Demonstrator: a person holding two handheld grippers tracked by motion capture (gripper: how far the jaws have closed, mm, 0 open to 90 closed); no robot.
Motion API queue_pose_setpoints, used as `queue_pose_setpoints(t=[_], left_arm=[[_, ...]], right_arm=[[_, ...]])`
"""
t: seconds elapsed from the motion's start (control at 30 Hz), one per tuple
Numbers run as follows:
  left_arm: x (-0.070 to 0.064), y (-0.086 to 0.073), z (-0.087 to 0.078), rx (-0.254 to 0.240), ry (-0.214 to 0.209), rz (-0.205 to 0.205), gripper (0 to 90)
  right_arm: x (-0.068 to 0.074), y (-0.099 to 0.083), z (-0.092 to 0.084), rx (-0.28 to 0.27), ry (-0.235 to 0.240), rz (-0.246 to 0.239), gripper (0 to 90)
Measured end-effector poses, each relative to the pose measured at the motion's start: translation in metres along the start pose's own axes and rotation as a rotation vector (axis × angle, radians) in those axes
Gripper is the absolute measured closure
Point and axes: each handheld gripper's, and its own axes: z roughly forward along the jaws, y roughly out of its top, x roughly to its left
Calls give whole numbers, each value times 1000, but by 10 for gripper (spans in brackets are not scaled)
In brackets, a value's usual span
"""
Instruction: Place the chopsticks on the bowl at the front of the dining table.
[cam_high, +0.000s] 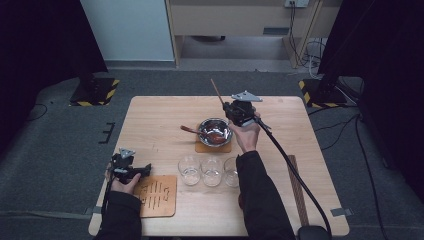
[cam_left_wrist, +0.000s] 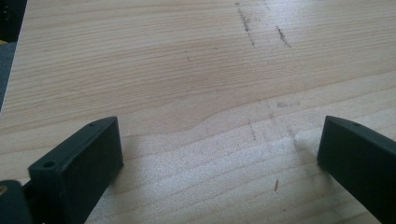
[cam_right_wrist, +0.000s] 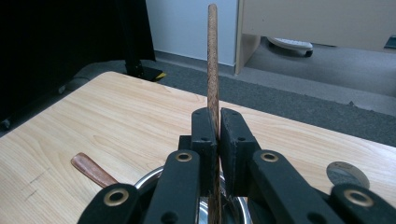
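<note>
Second utensil on its way to the bowl!
Right tongs clamped a wooden stick above the steel bowl, spoon already in; left tongs rested apart, away from the bowl.

A: What stands along the near side of the table?

B: Three clear glasses in a row: the left glass, the middle glass and the right glass, each just beside the next. A wooden board with dark markings lies flat near the front left corner.

A: And off the table?

B: Grey carpet surrounds it. Two black bases with yellow-and-black striped edges sit on the floor beyond the far corners: the left base and the right base. A wooden strip lies along the right edge of the table. Cables hang near a pale cabinet at the back.
</note>
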Motion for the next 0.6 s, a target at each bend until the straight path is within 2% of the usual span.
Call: queue_pose_setpoints(t=[0.37, 0.6], left_arm=[[0, 0, 0, 0, 0, 0, 0], [0, 0, 0, 0, 0, 0, 0]], right_arm=[[2, -9, 14, 10, 31, 2, 848], [8, -13, 23, 37, 31, -24, 848]])
